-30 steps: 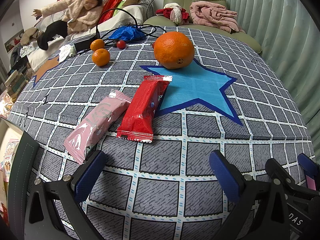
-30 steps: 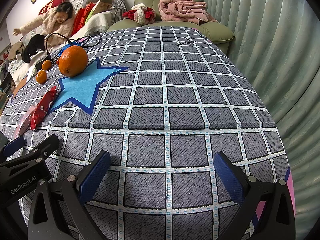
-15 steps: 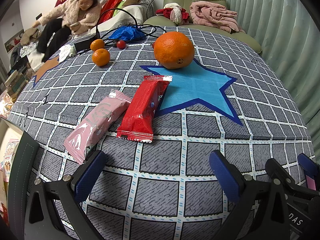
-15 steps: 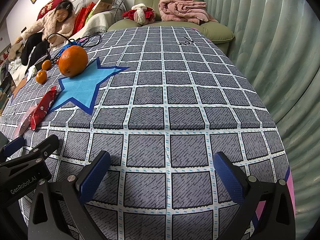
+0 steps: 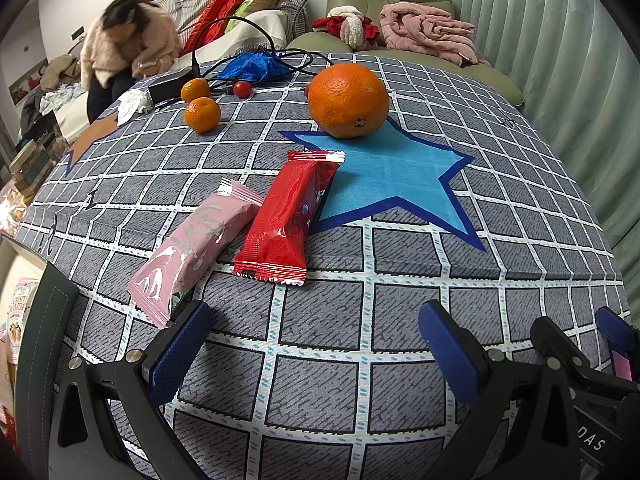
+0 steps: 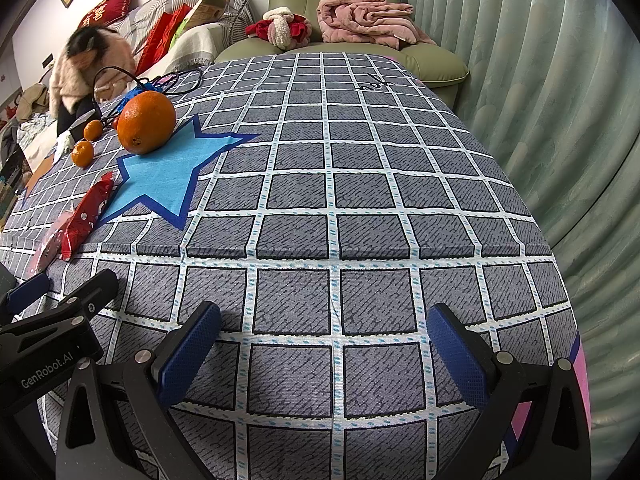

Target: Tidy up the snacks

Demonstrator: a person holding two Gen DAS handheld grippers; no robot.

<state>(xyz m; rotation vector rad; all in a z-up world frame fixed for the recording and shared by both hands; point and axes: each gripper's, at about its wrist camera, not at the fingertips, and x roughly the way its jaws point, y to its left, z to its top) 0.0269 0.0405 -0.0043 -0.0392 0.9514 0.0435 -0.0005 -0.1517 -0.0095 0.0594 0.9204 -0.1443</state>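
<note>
A red snack packet (image 5: 290,216) lies on the grey checked tablecloth, its far end on the edge of a blue star patch (image 5: 392,176). A pink snack packet (image 5: 196,246) lies just left of it. A large orange (image 5: 348,100) sits on the star's far point. My left gripper (image 5: 316,344) is open and empty, low over the cloth in front of the packets. My right gripper (image 6: 324,344) is open and empty over bare cloth to the right. The red packet (image 6: 86,216), the orange (image 6: 146,122) and the star (image 6: 160,176) also show at the left of the right wrist view.
Two small mandarins (image 5: 202,114), a red cherry tomato (image 5: 242,89), a blue bag (image 5: 256,66) and a black cable with charger (image 5: 168,86) lie at the far left. A person (image 5: 124,52) sits on a sofa beyond. A green armchair (image 6: 340,12) and a curtain (image 6: 560,120) stand behind and right.
The person on the sofa has bent forward. Neither gripper nor any item on the table has moved.
</note>
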